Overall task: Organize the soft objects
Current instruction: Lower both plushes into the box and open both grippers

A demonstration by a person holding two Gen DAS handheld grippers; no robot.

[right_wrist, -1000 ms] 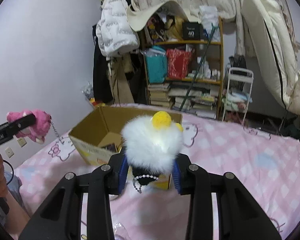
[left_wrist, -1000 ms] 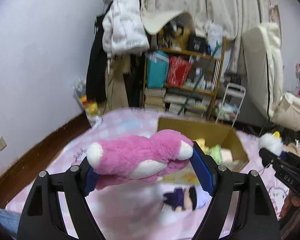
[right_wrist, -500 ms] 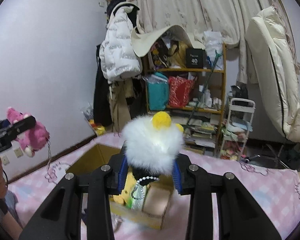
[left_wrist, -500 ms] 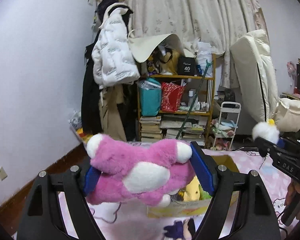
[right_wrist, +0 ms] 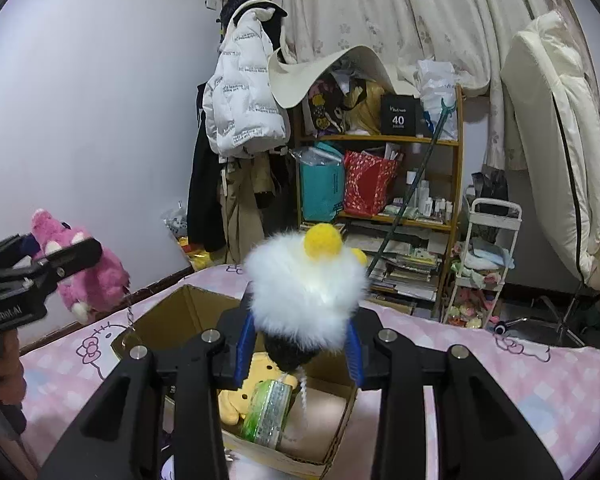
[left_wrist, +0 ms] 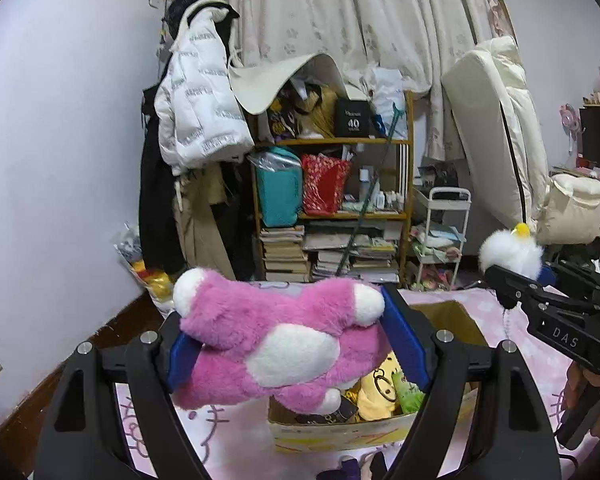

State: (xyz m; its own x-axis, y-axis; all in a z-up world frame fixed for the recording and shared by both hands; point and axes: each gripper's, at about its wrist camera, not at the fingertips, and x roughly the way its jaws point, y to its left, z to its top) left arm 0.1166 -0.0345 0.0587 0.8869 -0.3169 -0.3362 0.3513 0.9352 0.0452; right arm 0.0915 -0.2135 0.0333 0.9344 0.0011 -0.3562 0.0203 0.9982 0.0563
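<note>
Bedding printed with pink checks and cartoon cats [right_wrist: 480,364] spreads smooth and flat under everything, and on it sits an open cardboard box [right_wrist: 172,312], stiff brown walls with flaps turned out. Inside the box lie a soft yellow plush [right_wrist: 256,376] and a crinkly green packet [right_wrist: 268,408], touching each other. Held in the air above the box's near edge, a shaggy pink plush toy [left_wrist: 276,340] with rounded white paws and a white belly patch is squeezed between the blue pads of the left gripper [left_wrist: 292,344], its fur bulging over them. Smallest, a fluffy white pom-pom toy [right_wrist: 304,280] topped with a yellow felt ball and dark underneath is pinched by the right gripper [right_wrist: 300,344] directly over the box, a beaded cord dangling from it
</note>
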